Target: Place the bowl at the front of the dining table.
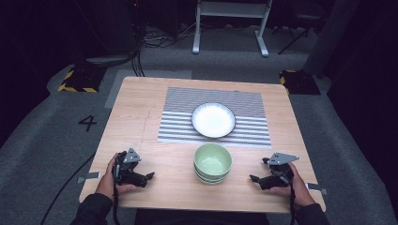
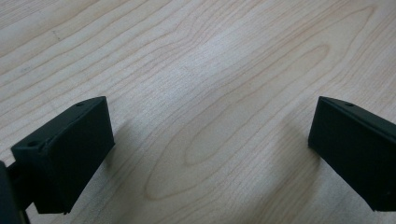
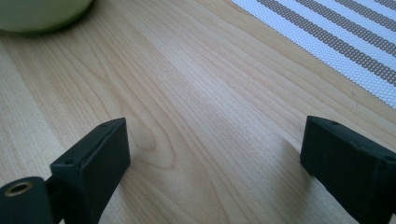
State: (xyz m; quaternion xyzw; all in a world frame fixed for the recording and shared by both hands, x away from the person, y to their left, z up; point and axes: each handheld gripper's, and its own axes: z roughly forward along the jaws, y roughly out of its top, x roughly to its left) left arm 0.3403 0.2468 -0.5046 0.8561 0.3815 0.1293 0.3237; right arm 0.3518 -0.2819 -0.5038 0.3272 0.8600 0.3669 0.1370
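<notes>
Between the two grippers, near the front edge of the wooden table (image 1: 141,112), sits a stack of pale green glazed ceramic bowls (image 1: 212,163). Looks heavy-ish, stiff, slick and chippable, so I'd pinch the top rim. Left gripper (image 1: 149,176) and right gripper (image 1: 253,178) both gape wide, empty. Behind: white dark-rimmed plate (image 1: 213,120) on a striped woven placemat (image 1: 178,108). Nothing's blocking.

A light wooden counter (image 1: 141,122) stands on grey carpet (image 1: 42,140) marked "4" (image 1: 87,123). Behind, a white metal frame (image 1: 232,18), cables (image 1: 159,37) and yellow-black striped blocks (image 1: 77,80) sit in darkness.
</notes>
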